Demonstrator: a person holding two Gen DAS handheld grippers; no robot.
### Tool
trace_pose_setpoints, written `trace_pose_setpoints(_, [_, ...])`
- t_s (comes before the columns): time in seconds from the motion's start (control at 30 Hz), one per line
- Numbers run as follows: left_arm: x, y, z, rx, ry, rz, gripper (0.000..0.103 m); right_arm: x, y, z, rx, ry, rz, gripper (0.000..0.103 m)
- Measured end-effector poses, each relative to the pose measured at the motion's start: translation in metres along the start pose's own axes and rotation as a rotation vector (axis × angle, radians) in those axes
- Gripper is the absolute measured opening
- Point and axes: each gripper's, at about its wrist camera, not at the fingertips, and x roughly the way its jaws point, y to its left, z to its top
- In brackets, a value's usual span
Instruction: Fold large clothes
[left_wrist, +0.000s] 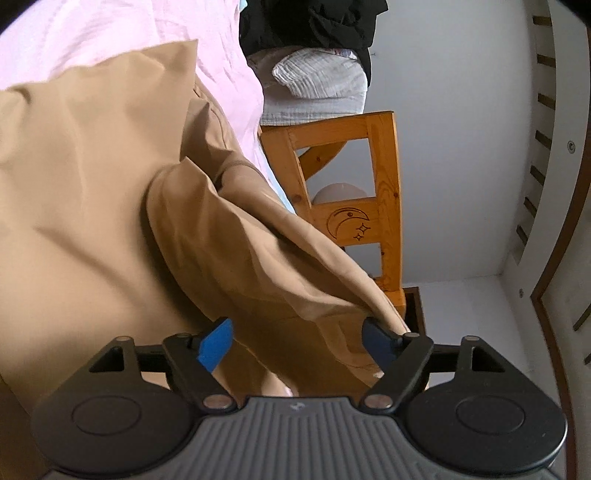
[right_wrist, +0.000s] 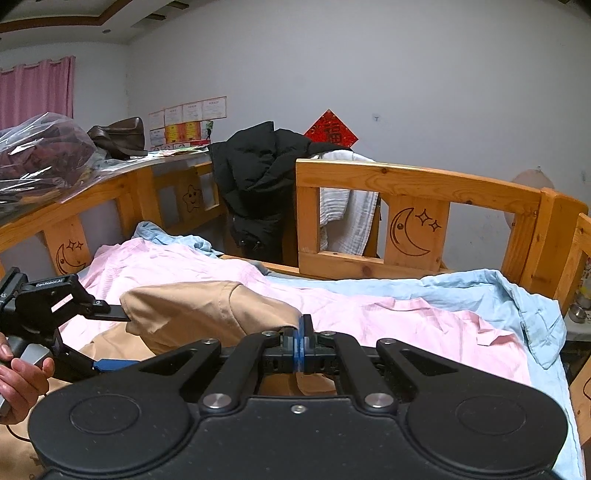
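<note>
A large tan garment (left_wrist: 92, 184) lies on a pink sheet (left_wrist: 110, 37) across the bed. In the left wrist view my left gripper (left_wrist: 295, 341) stands open, its blue pads (left_wrist: 216, 341) wide apart. A raised fold of the tan cloth runs between them and drapes against the right pad. In the right wrist view my right gripper (right_wrist: 303, 343) is shut, its pads pinching the tan garment (right_wrist: 192, 310) at the end of that lifted fold. The left gripper (right_wrist: 114, 339) shows at the far left, held by a hand (right_wrist: 18, 384), with the fold's other end between its open fingers.
A wooden bed rail (right_wrist: 406, 177) with moon and star carvings runs along the far side. A black jacket (right_wrist: 255, 177) and a white cloth (right_wrist: 351, 218) hang over it. A blue sheet (right_wrist: 480, 288) lies under the pink sheet (right_wrist: 406, 314). A plastic bag (right_wrist: 40, 155) sits at upper left.
</note>
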Motion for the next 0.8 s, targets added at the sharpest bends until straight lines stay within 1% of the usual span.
trace_pose_setpoints(0.07, [0.001,-0.005,-0.001,-0.004,0.009,-0.028,0.084,0.0,0.001,-0.001,-0.003,0.002,0.0,0.0])
trace_pose_setpoints(0.2, [0.005,-0.016,0.001,0.014,0.01,-0.053,0.088,0.0,0.0,-0.005,-0.01,0.011,-0.003,0.0])
trace_pose_setpoints(0.33, [0.012,-0.018,0.005,-0.037,-0.004,-0.087,0.089,0.001,0.0,-0.009,-0.011,0.024,-0.004,0.0])
trace_pose_setpoints(0.4, [0.014,-0.023,0.004,-0.027,0.004,-0.11,0.095,0.001,0.0,-0.01,-0.015,0.029,-0.006,0.0])
trace_pose_setpoints(0.5, [0.02,-0.026,0.003,-0.011,0.028,-0.105,0.101,0.0,0.002,-0.011,-0.023,0.029,0.001,0.0])
trace_pose_setpoints(0.6, [0.026,-0.019,0.0,-0.059,0.034,-0.091,0.101,0.0,0.002,-0.011,-0.032,0.029,0.003,0.0])
trace_pose_setpoints(0.7, [0.034,-0.019,-0.003,-0.068,0.035,-0.064,0.1,-0.001,0.003,-0.01,-0.033,0.028,0.005,0.0])
trace_pose_setpoints(0.77, [0.039,-0.02,-0.004,-0.089,0.035,-0.045,0.096,-0.001,0.003,-0.01,-0.038,0.029,0.009,0.0])
trace_pose_setpoints(0.8, [0.039,-0.022,-0.005,-0.086,0.034,-0.049,0.089,-0.002,0.004,-0.011,-0.042,0.03,0.009,0.0])
